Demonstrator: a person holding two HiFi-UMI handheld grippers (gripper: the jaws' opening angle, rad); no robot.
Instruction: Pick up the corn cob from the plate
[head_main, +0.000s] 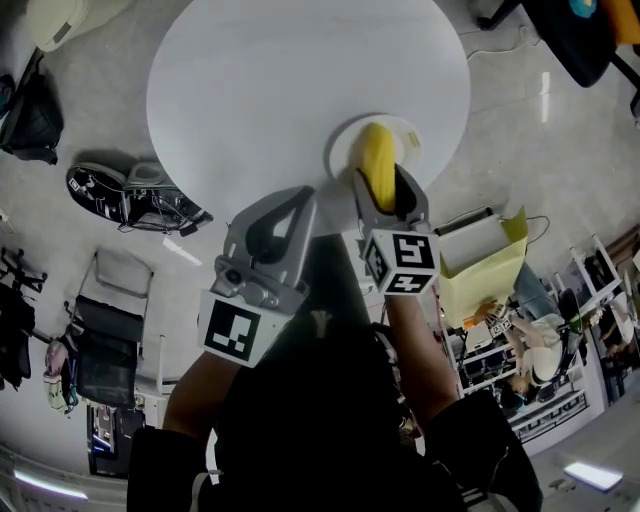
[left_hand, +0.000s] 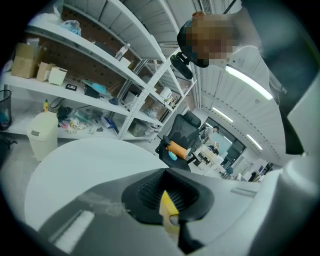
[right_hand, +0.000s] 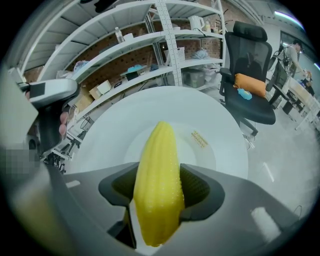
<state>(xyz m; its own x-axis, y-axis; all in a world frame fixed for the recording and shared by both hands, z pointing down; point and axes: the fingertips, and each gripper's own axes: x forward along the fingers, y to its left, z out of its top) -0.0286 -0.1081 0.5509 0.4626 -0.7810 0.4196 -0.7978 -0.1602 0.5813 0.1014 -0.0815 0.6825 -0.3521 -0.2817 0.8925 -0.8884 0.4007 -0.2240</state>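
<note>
Corn cob (right_hand: 159, 185): 1 pc, clamped betw. jaws of right gripper (head_main: 380, 190), held over white plate (head_main: 345, 140) on round table (head_main: 270, 90); contact w/ plate not determinable. Left gripper (head_main: 298, 200): jaws pressed together, nothing held. Status: grasp judged done; lift clear of plate outstanding

Nothing is legible; the sticker (right_hand: 199, 139) on the plate (right_hand: 202, 156) is too blurred.
</note>
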